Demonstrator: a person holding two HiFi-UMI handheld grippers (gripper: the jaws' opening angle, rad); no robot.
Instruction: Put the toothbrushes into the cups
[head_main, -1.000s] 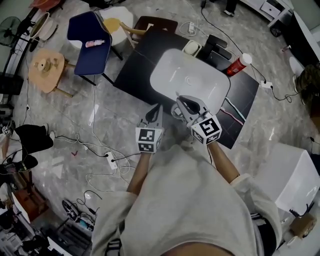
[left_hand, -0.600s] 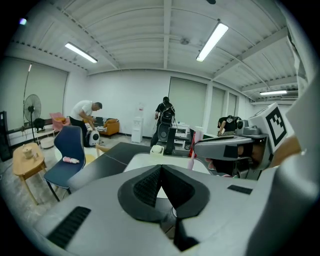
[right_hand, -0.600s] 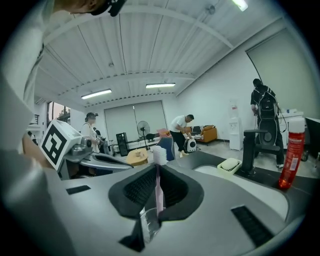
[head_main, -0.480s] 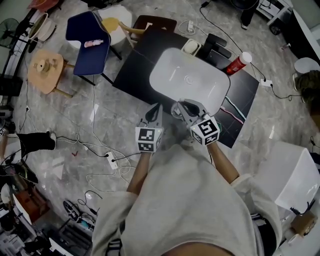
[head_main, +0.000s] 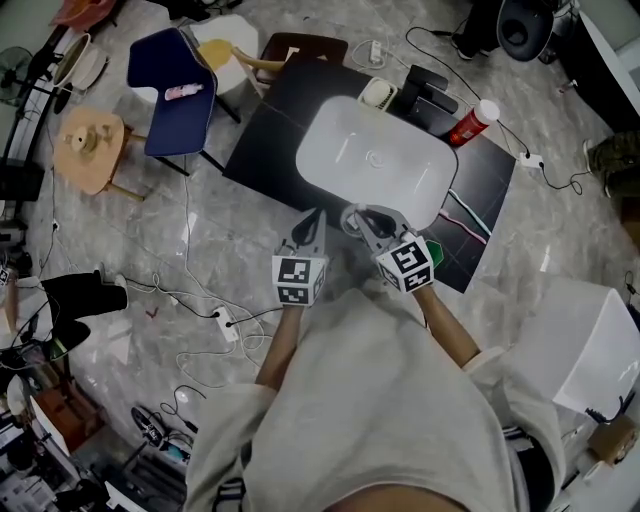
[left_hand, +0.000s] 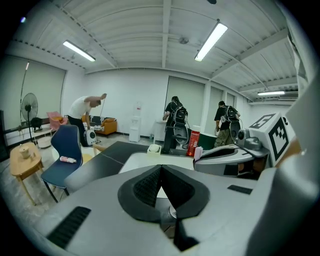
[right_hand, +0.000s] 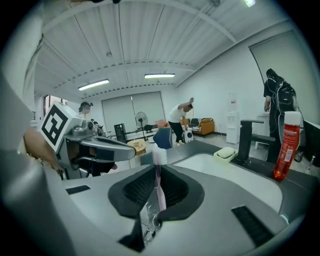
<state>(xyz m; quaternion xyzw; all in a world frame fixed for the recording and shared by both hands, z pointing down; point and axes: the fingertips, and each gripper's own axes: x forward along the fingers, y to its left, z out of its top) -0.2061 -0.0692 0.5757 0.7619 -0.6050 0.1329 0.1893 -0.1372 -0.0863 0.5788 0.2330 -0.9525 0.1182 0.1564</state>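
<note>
My right gripper (head_main: 358, 217) hovers at the near edge of the white sink (head_main: 330, 150), shut on a pink toothbrush (right_hand: 159, 156). The white bristle head sticks up past the pads. Under those jaws something clear and rounded (right_hand: 147, 220) shows, perhaps a cup; I cannot tell. Just to its left my left gripper (head_main: 313, 216) hangs over the floor beside the black table (head_main: 265, 150). Its pads (left_hand: 150, 185) meet with nothing between them. Further thin toothbrushes (head_main: 468, 218) lie on the table right of the sink.
Behind the sink stand a red bottle (head_main: 473, 125), a black faucet (right_hand: 245, 140) and a soap dish (head_main: 378, 95). A blue chair (head_main: 170, 95) and a wooden stool (head_main: 92, 145) stand to the left. Cables cross the floor, and a white box (head_main: 590, 340) sits at the right.
My right gripper has dipped a little with the toothbrush still in it. The left gripper has stayed where it was. People at the far side of the room have moved.
</note>
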